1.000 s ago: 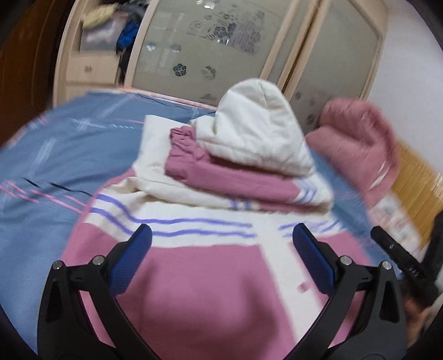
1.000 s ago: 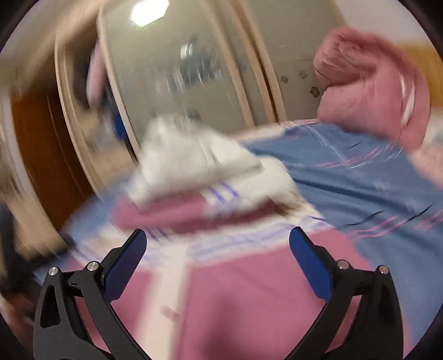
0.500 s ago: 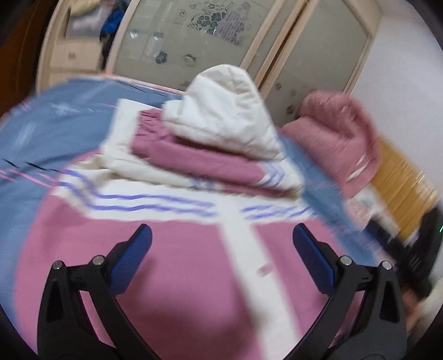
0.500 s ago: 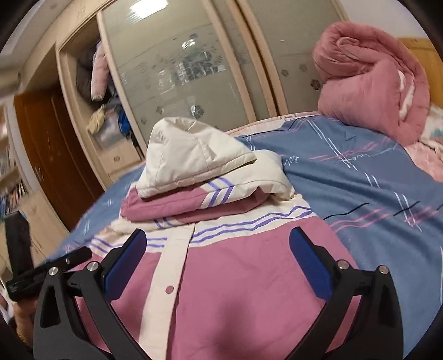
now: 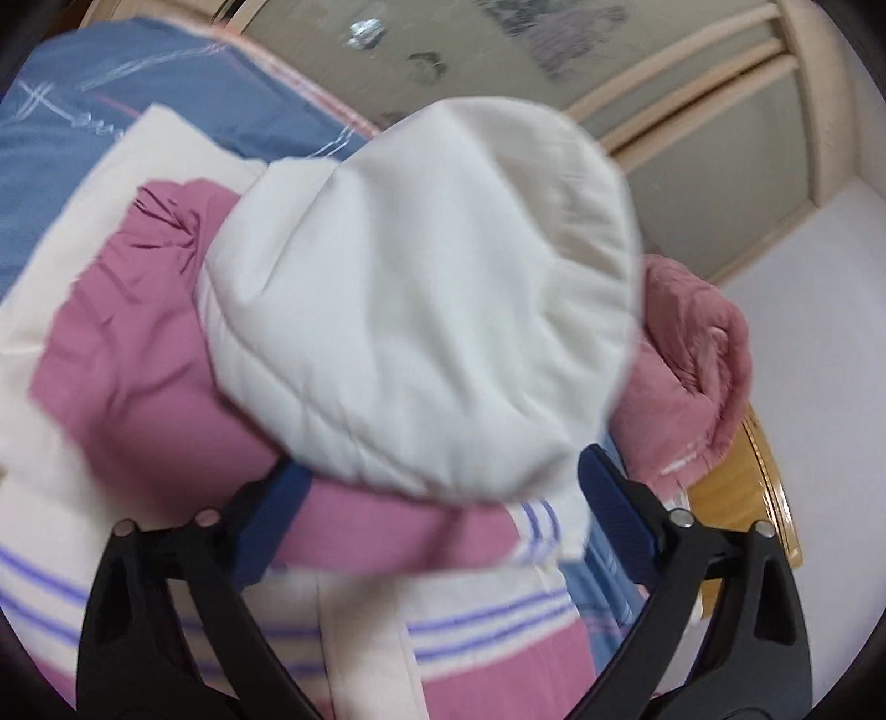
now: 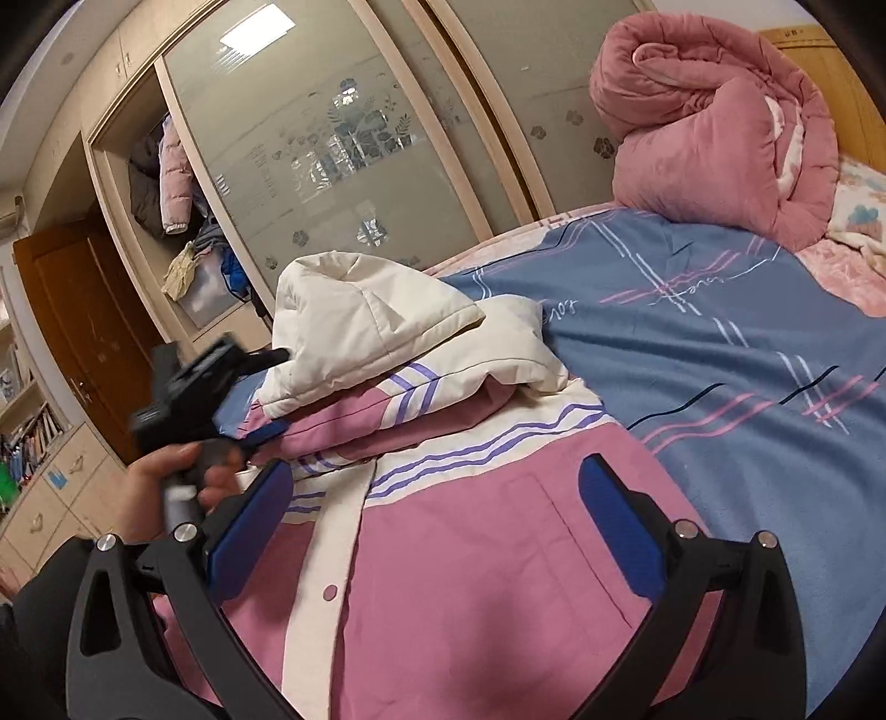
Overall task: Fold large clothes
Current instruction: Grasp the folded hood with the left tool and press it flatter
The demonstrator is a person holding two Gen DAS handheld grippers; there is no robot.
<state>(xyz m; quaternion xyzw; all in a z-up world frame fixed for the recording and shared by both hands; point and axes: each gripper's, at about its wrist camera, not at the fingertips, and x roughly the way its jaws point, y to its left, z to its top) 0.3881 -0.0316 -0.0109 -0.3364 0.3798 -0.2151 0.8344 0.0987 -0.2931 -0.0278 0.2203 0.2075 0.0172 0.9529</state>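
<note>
A pink and cream hooded jacket (image 6: 470, 565) lies on the bed, its sleeves and cream hood (image 6: 360, 315) folded onto its upper part. In the left wrist view the hood (image 5: 421, 310) fills the frame above the folded pink sleeve (image 5: 387, 531). My left gripper (image 5: 437, 509) is open, its jaws on either side of the hood's lower edge and the sleeve fold; it also shows in the right wrist view (image 6: 266, 393), held by a hand. My right gripper (image 6: 437, 531) is open and empty above the jacket's pink front.
A blue patterned bedsheet (image 6: 720, 354) covers the bed. A rolled pink quilt (image 6: 720, 127) lies at the head of the bed by the wooden headboard (image 6: 814, 50). A wardrobe with frosted sliding doors (image 6: 343, 138) stands behind the bed.
My left gripper has moved forward from above the jacket's front up to the folded hood and sleeve. My right gripper has stayed over the pink front.
</note>
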